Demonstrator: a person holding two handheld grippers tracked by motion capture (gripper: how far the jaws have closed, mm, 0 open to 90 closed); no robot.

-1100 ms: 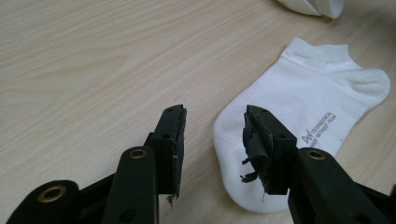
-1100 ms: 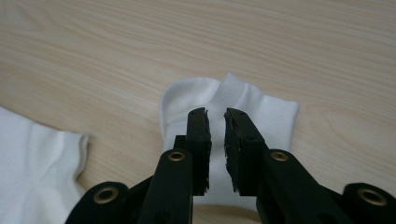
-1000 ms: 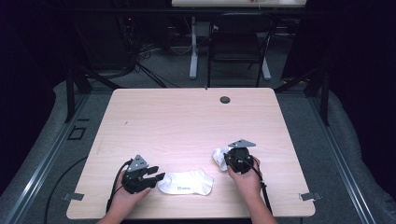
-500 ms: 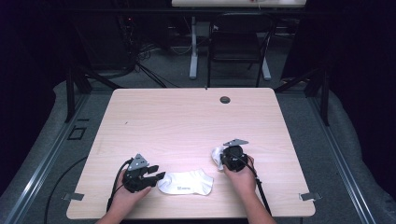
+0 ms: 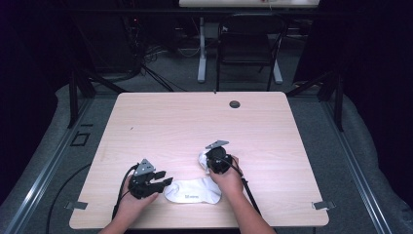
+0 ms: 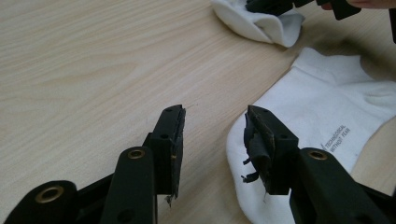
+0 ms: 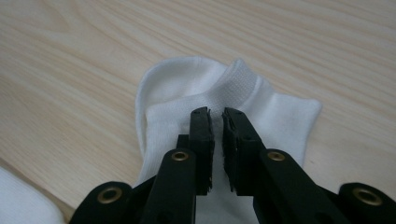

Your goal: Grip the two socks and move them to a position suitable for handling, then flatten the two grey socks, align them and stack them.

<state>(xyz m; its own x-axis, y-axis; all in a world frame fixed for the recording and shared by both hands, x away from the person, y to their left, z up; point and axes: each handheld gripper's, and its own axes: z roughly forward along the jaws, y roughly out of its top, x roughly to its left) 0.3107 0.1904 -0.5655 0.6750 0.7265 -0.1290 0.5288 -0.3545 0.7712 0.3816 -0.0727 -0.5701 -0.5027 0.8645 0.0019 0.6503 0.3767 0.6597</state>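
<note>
so i've got two short white ankle socks on the pale wood-grain table [image 5: 160, 122] and i'm about midway into sorting them, i'd say. my right gripper [image 7: 215, 119] is pinched down on the ribbed cuff of the second white sock [image 7: 219, 88], jaws nearly together with a thin fold of fabric between them, and that sock sits bunched up just past the flat one, toward the middle of the table. my left gripper [image 6: 212, 128] is spread wide and holding nothing, parked right at the toe end of the flat white sock with small grey lettering [image 6: 327, 116], one jaw over the wood and one over the cloth. so one grab is done; what's left, i reckon, is clamping the flat one and bringing the pair together. the fabric looks soft and stretchy, fine knit on the foot, waffly rib at the cuff. the rubber pads [image 6: 254, 140] on my left jaws look frayed at the edges.
</note>
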